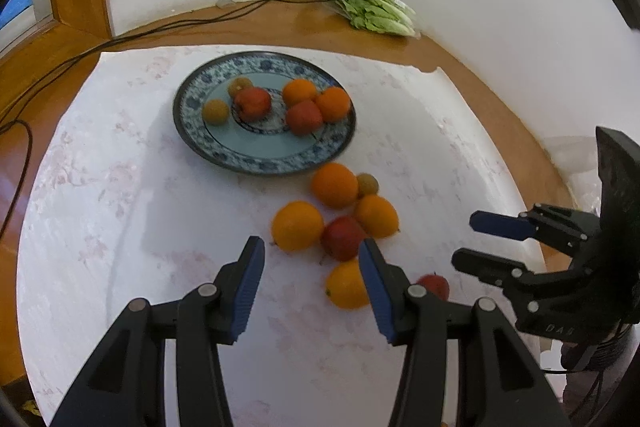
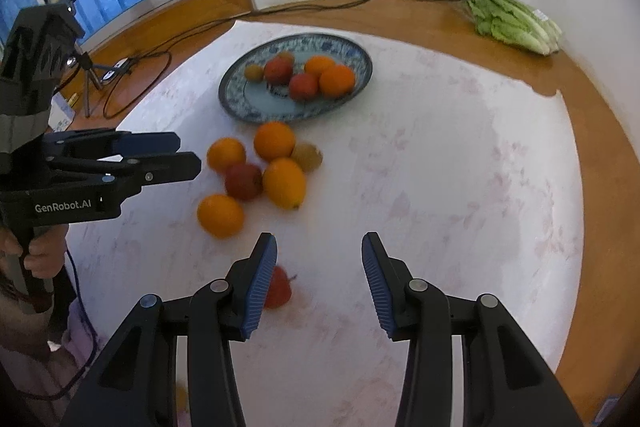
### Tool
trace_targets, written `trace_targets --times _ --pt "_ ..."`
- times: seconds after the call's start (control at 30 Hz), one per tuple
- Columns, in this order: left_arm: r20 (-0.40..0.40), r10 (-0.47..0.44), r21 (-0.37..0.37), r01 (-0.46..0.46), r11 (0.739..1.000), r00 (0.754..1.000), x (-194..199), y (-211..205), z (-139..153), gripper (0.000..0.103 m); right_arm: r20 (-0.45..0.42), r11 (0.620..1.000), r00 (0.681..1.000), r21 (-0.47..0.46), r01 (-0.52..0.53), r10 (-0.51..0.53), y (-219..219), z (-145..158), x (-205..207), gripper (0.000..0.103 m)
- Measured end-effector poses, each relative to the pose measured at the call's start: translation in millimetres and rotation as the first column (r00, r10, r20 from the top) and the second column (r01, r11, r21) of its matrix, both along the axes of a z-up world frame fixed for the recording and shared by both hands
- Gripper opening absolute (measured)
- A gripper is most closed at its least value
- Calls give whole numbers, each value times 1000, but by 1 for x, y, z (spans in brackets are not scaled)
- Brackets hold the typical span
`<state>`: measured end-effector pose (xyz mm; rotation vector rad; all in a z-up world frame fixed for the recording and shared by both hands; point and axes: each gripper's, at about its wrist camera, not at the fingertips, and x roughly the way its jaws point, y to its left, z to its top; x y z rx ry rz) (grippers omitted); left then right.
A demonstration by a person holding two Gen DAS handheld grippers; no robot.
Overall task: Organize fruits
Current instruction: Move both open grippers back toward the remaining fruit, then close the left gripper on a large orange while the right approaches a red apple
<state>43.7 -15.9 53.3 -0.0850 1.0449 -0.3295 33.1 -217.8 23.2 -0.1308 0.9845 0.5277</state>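
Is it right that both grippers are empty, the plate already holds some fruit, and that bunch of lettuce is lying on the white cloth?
Not quite. The lettuce lies on the bare wooden tabletop by the wall, beyond the edge of the white cloth; the right wrist view shows it. The rest holds: the left gripper and right gripper are empty, and the plate holds some fruit.
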Motion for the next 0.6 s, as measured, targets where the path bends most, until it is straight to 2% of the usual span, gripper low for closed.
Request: trace_targets --times 0.27,0.47,0.6 --pt "-28 -34 -2 34 999 999 -12 -13 -8 52 -14 1000 1000 14 0 0 -1 -8 -14 46" --pt "-40 -34 50 36 998 999 -14 -22 -17 52 -24 1000 1000 24 4 -3 0 -16 -22 46" --pt "-55 -37 39 40 998 998 -14 -26 -22 52 -26 999 1000 41 -1 2 2 -19 -27 46"
